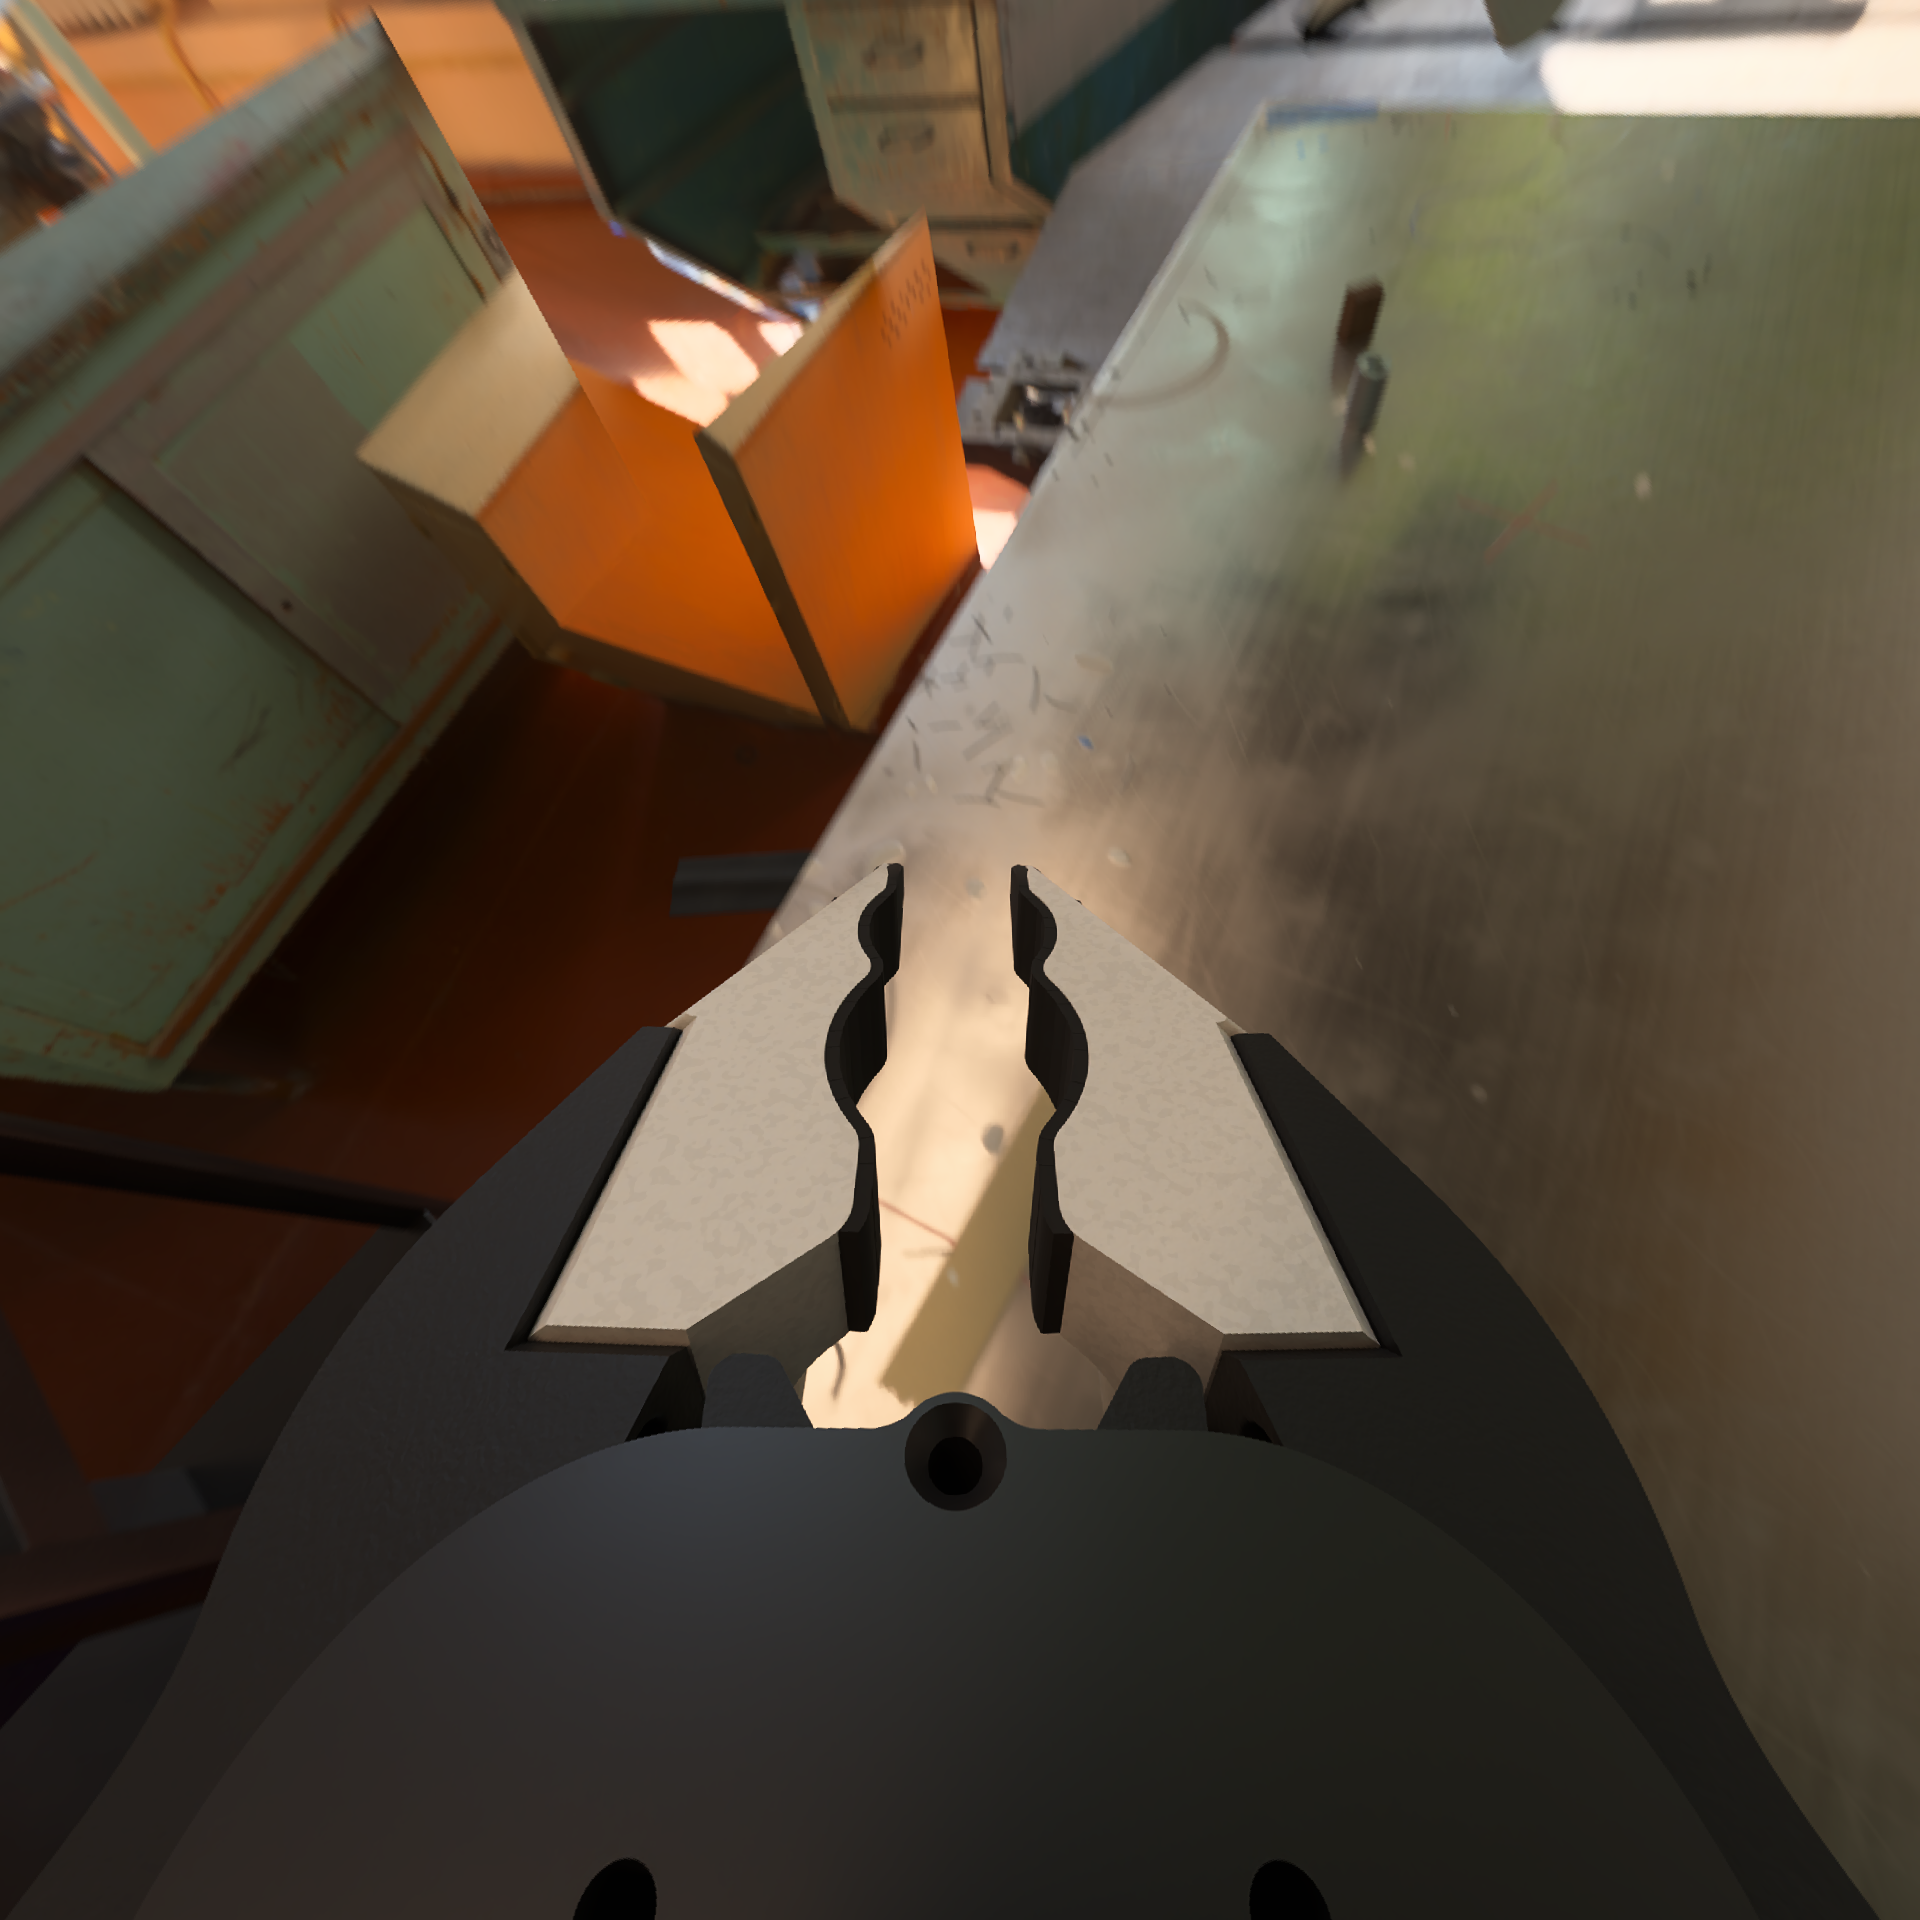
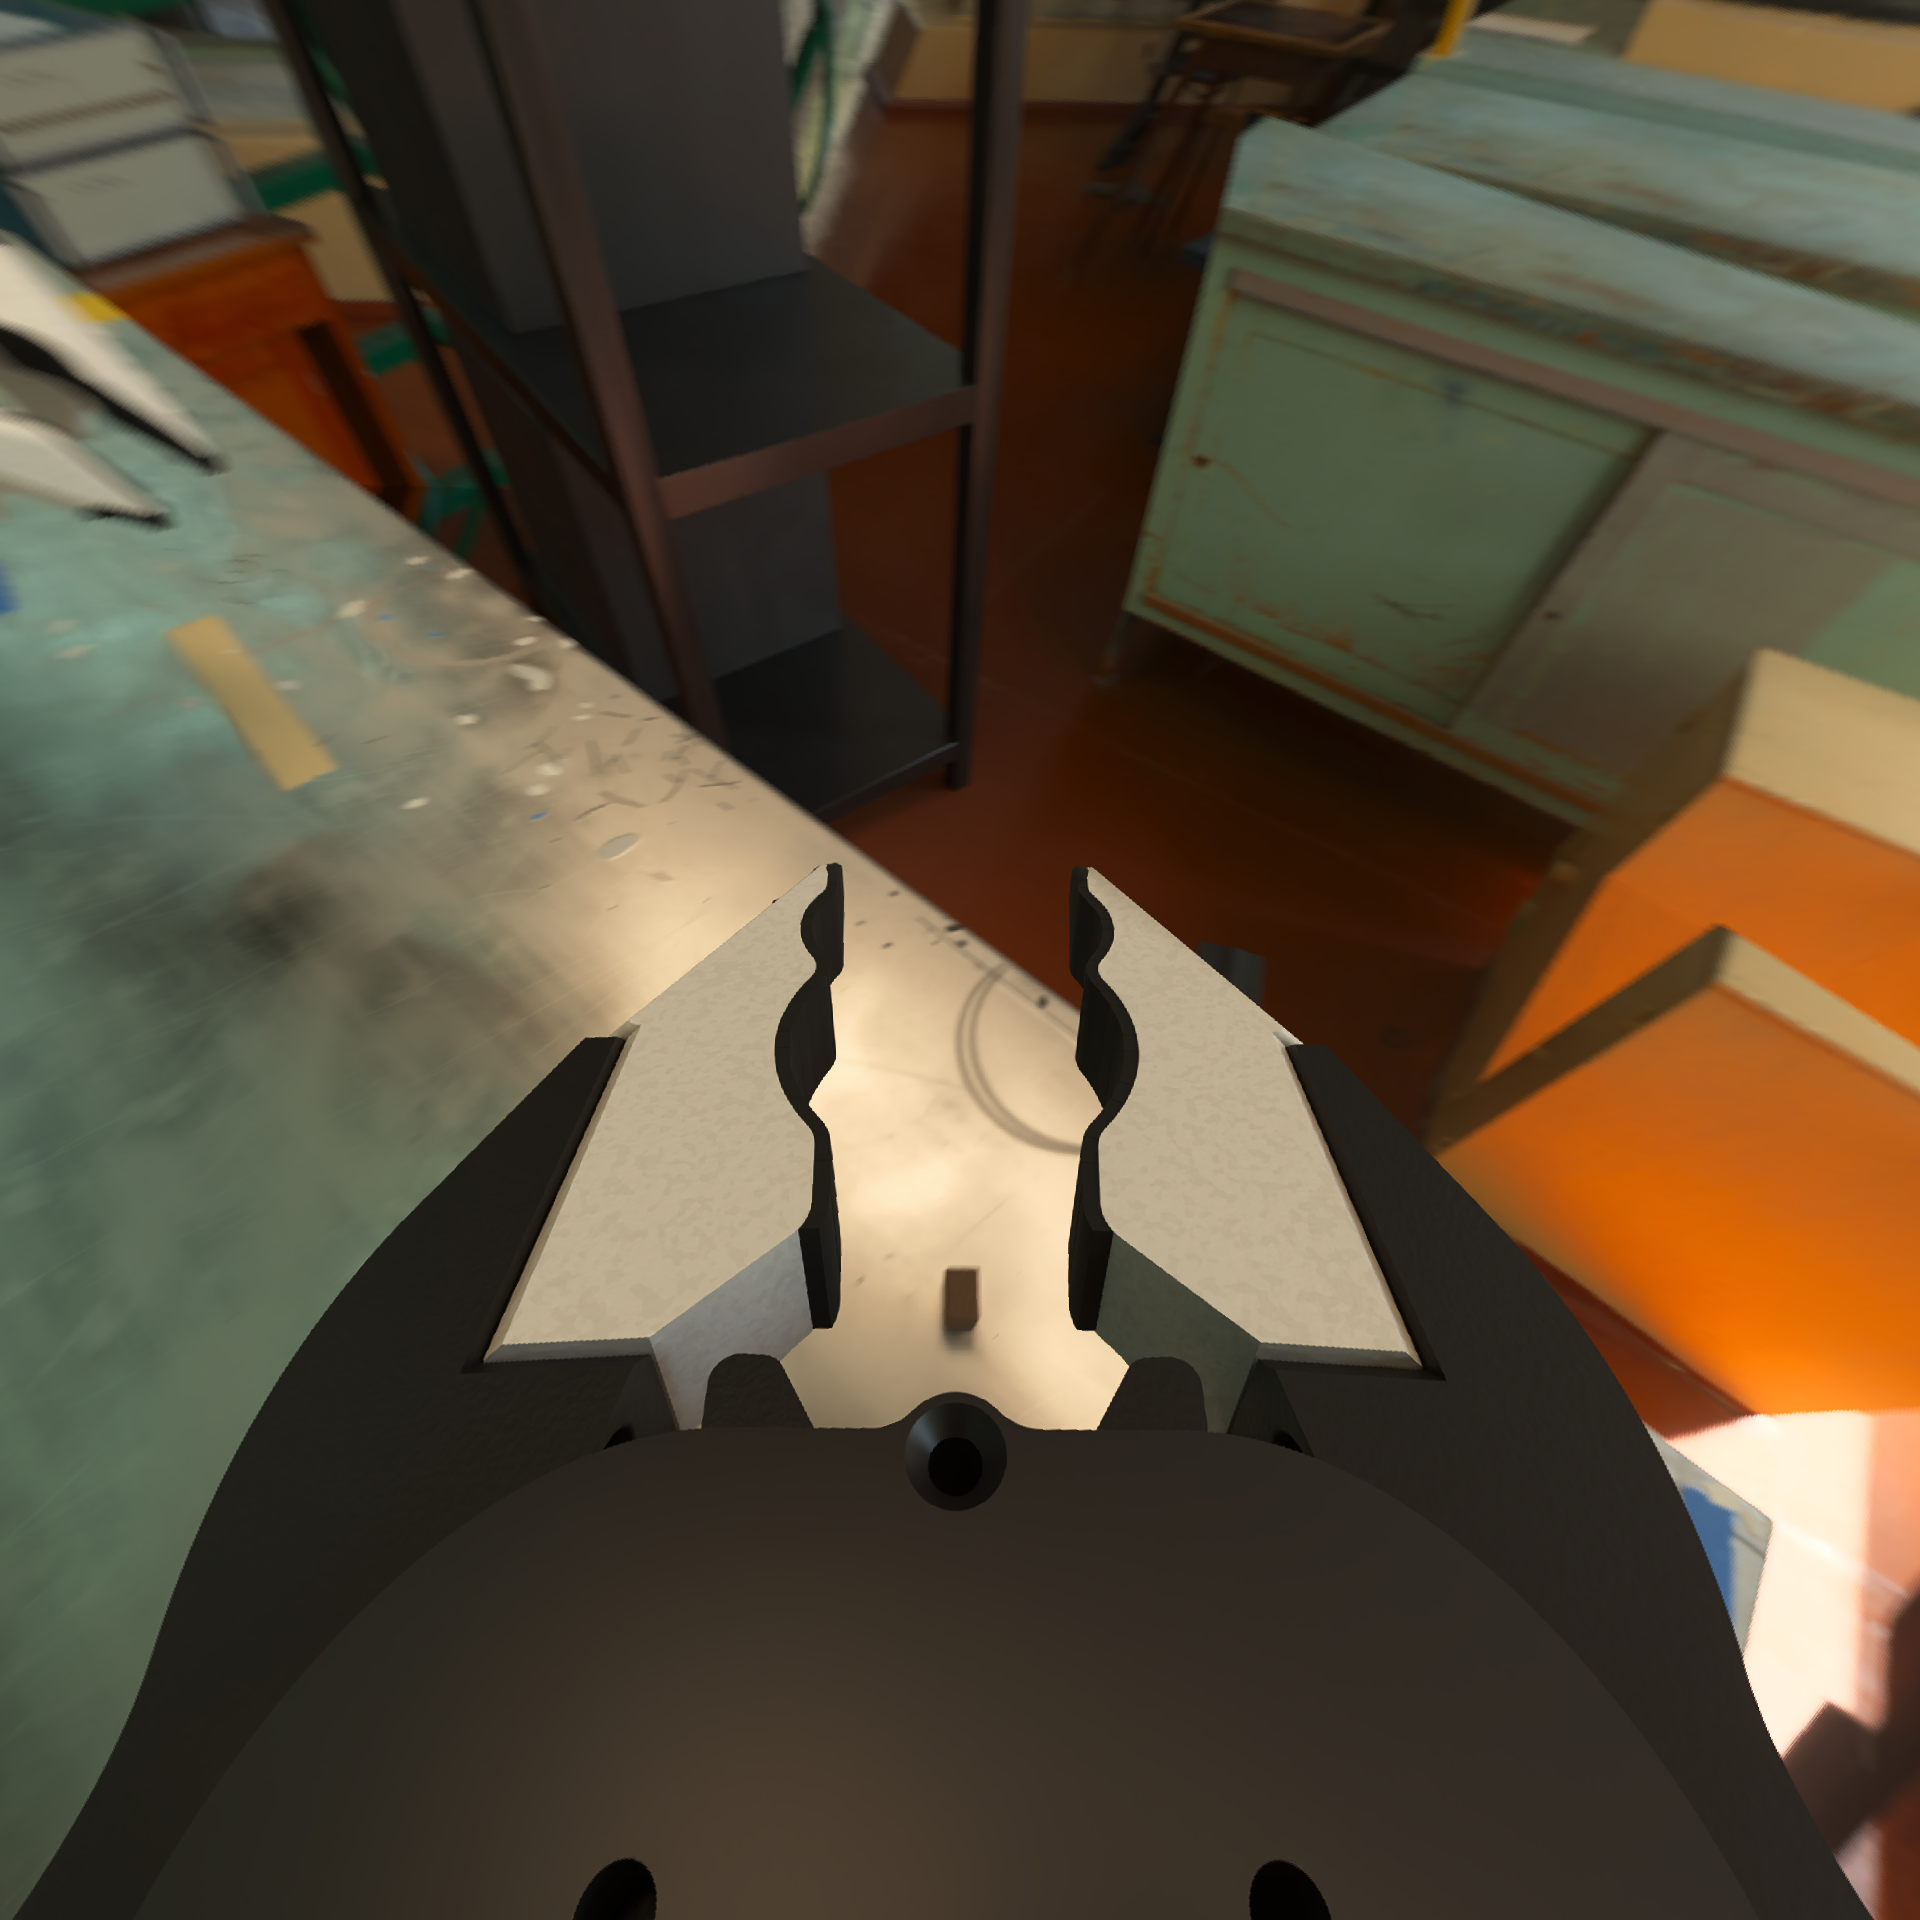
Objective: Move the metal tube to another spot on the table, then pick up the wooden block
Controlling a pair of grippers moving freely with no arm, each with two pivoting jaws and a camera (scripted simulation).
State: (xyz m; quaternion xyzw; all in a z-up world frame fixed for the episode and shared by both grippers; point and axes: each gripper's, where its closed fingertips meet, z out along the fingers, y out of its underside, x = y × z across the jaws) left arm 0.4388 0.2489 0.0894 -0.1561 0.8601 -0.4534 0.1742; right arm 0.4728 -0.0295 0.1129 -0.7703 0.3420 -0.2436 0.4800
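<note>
Metal tube (image 1: 1363, 405) beside wooden block (image 1: 1359, 312) on table (image 1: 1558, 831), both grippers' jaws apart, empty

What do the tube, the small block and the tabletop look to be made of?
Tube: likely metal, grey with a dull sheen. Block: probably wood, matte brown; grain too small to tell. Tabletop: seemingly sheet metal, brushed and reflective, scratched and scuffed.

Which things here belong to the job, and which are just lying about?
Job:
metal tube, lying on the table
wooden block, on the table
left gripper, open, empty
right gripper, open, empty

Lying about:
green cabinet
orange boxes
dark shelf unit
</note>
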